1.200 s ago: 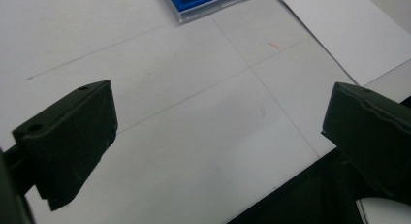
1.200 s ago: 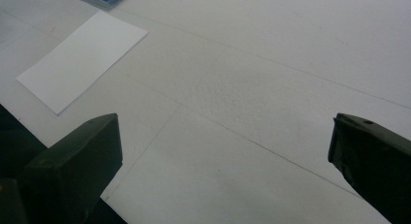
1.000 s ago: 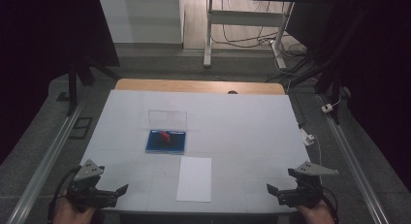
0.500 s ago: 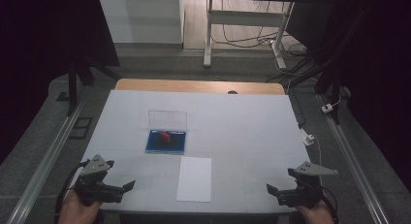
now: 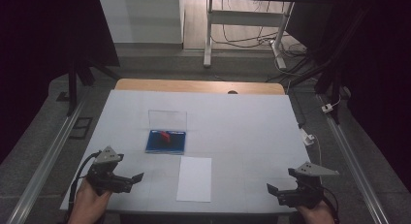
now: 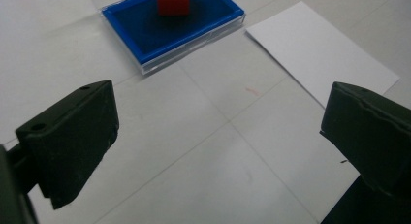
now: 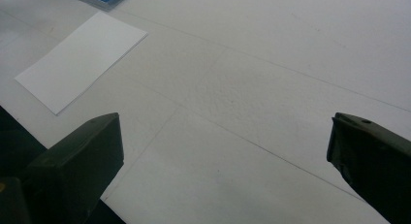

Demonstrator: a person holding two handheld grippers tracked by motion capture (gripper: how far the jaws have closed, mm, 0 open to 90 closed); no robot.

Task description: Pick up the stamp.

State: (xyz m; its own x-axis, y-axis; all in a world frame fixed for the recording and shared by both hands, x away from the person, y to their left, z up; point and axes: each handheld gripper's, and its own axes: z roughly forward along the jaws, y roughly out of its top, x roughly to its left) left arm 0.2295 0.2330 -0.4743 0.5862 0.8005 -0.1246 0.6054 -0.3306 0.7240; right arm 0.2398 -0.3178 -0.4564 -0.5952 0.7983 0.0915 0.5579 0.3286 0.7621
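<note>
A person's two hands hold a pair of two-jaw grippers low over a white table [image 5: 252, 122], with a shallow blue tray [image 5: 166, 142] lying left of centre and a small red block [image 5: 165, 136] sitting inside it. A clear lid [image 5: 167, 120] stands upright at the tray's far edge. A white sheet of paper [image 5: 195, 178] lies flat just in front of the tray, near but apart from it. The left gripper [image 5: 131, 178] hovers at the table's near left corner, its jaws spread wide and holding nothing; in the left gripper view they point towards the blue tray [image 6: 169, 27] and the red block [image 6: 173, 2], with the paper [image 6: 320, 54] off to one side. The right gripper [image 5: 274, 191] sits at the near right corner, well apart from tray and paper, its jaws likewise wide open and empty above bare table.
</note>
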